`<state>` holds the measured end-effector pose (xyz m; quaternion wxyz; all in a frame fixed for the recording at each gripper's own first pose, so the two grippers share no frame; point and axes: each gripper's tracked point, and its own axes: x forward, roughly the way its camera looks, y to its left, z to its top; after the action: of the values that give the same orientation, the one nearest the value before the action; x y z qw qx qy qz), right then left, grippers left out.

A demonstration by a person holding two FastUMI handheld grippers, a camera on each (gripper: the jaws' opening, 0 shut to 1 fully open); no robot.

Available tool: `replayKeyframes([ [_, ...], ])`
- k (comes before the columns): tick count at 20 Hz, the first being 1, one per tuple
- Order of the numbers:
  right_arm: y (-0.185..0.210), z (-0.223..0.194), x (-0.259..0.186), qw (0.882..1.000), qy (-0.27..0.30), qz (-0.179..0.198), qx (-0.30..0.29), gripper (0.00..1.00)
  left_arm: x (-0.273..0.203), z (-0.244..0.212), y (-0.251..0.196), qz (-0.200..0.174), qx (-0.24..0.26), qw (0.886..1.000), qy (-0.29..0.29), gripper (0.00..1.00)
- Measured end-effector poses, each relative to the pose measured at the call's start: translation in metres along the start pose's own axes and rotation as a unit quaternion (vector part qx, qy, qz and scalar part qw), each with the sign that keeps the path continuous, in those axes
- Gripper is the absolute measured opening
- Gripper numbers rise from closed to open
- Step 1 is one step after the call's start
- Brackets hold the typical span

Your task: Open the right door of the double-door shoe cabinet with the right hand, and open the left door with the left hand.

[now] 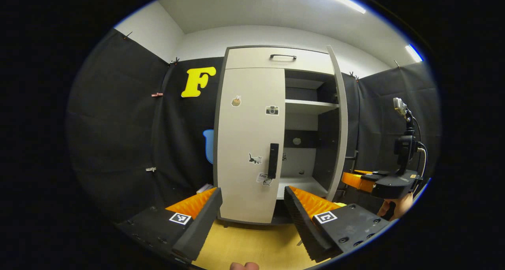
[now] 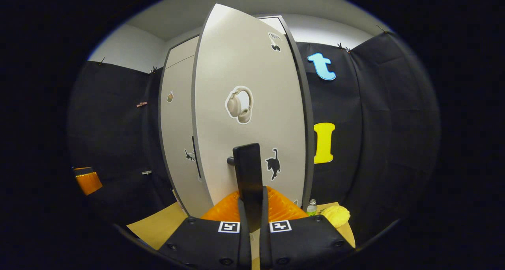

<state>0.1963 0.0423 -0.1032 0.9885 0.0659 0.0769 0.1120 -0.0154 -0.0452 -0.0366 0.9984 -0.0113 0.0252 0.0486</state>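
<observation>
Booth: right tongs point(image 2: 252, 207) apparently pinching right door handle point(image 2: 247, 171); left tongs point(image 1: 252, 207) spread before left door point(image 1: 248, 144).

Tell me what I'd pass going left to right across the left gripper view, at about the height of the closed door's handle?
Black cloth wall → blue chair → cat sticker → left door handle → open compartment → right door, swung open and seen edge-on → right gripper.
</observation>
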Motion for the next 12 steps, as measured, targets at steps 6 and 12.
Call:
replayKeyframes([
  [6, -0.014, 0.0, -0.01, 1.0, -0.001, -0.009, -0.003, 0.12, 0.012, -0.001, -0.023, -0.013, 0.0, 1.0, 0.001, 0.97],
  [12, -0.049, 0.004, -0.018, 0.999, -0.005, -0.047, -0.009, 0.12, 0.02, 0.001, -0.043, -0.023, -0.001, 1.0, -0.001, 0.97],
])
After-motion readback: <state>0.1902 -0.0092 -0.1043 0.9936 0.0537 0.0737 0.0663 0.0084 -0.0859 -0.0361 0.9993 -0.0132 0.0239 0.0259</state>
